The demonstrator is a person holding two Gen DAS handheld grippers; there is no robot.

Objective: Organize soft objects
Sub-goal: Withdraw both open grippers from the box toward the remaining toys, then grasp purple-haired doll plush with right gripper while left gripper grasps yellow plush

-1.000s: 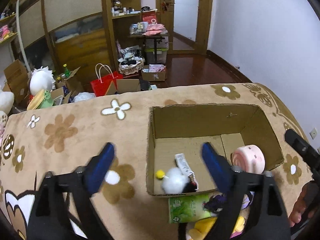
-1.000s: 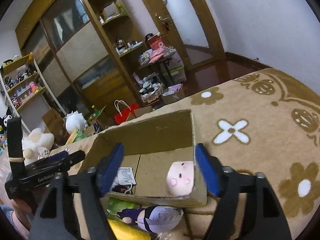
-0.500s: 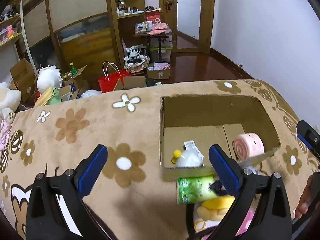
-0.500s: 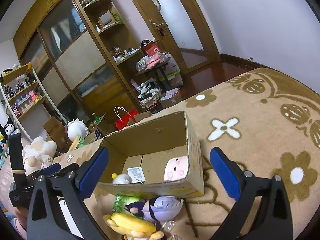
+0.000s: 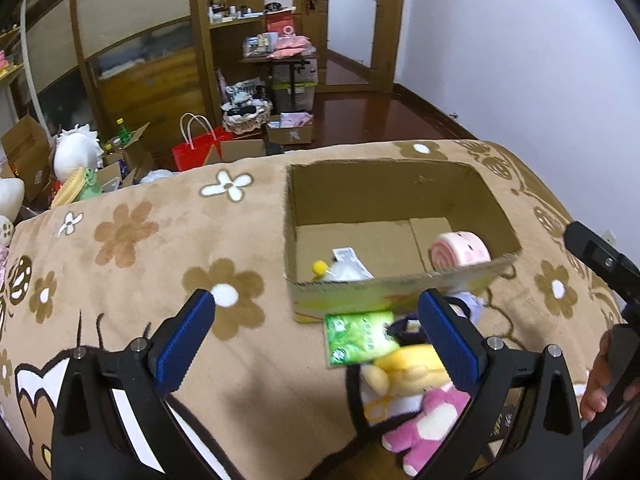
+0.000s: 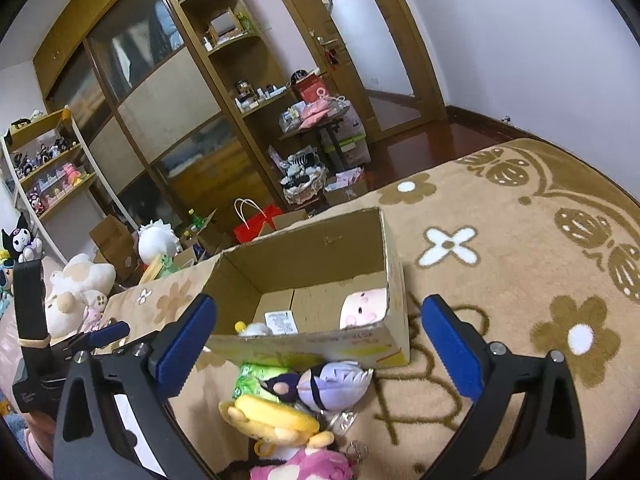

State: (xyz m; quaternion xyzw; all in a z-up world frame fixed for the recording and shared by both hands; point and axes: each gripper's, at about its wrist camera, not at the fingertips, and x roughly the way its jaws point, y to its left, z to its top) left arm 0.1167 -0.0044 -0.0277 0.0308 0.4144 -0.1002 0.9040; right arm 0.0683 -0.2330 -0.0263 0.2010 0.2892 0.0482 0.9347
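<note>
Both tongs, left (image 5: 316,336) and right (image 6: 318,338), are held wide open and empty. Soft toys (image 6: 280,420) are piled at 6 o'clock of the cardboard box (image 6: 316,344).

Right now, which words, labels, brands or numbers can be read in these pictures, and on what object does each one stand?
None can be read for certain.
White tag inside the cardboard box: printed lines, too small.
Green packet: print, blurred.
Box front wall: red print along the yellow band, too blurred.
Red bag: no text visible.
</note>
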